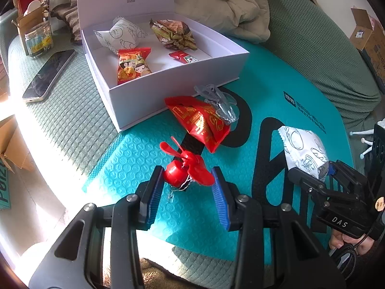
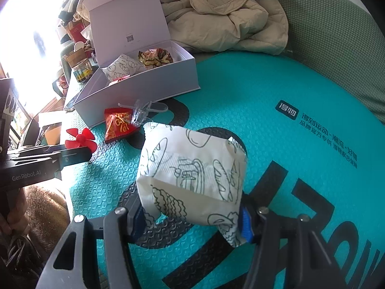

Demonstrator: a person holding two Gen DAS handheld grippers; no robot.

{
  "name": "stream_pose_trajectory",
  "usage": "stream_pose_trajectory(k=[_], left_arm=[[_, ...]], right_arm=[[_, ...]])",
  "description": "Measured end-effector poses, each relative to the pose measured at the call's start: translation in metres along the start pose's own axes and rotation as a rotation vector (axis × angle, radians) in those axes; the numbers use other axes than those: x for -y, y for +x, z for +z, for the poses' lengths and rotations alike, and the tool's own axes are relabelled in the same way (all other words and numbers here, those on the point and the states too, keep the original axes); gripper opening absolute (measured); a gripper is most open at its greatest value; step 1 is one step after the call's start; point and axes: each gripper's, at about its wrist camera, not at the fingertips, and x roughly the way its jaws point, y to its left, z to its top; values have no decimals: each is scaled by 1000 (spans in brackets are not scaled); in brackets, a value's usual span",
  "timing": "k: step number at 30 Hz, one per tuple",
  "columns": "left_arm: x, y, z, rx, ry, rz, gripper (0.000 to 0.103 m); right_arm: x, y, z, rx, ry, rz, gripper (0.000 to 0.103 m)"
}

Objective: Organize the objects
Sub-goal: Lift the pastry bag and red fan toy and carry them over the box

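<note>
The white snack packet (image 2: pixel 192 175) is pinched by one end in the right gripper (image 2: pixel 192 224), raised over the teal mat (image 2: pixel 276 91). The red toy fan (image 1: pixel 185 168) lies on the mat between the spread jaws of the left gripper (image 1: pixel 187 197). Best to close on the fan's round body, not its thin blades, then carry both to the open white box (image 1: pixel 173 89).

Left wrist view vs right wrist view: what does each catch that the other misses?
Only the left wrist view: the dark smartphone on the green quilted cover, and a small red sachet inside the white cardboard box. Only the right wrist view: the full printed face of the white bread-pattern packet clamped in the right hand-held gripper. Both: the box, the red plastic fan, the red foil packet.
</note>
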Motion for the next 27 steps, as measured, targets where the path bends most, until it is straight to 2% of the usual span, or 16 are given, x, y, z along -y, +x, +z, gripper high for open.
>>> stream_pose_trajectory(k=[15,18,27], left_arm=[[6,-35,6,56,39,32,38],[5,-43,10,69,38,37,38],[2,-66,26,98,35,65,38]], right_arm=[[-24,-35,24,62,-75,56,62],[-28,-41,32,71,-77,92,62],[-47,-61,59,122,-159,113,62]])
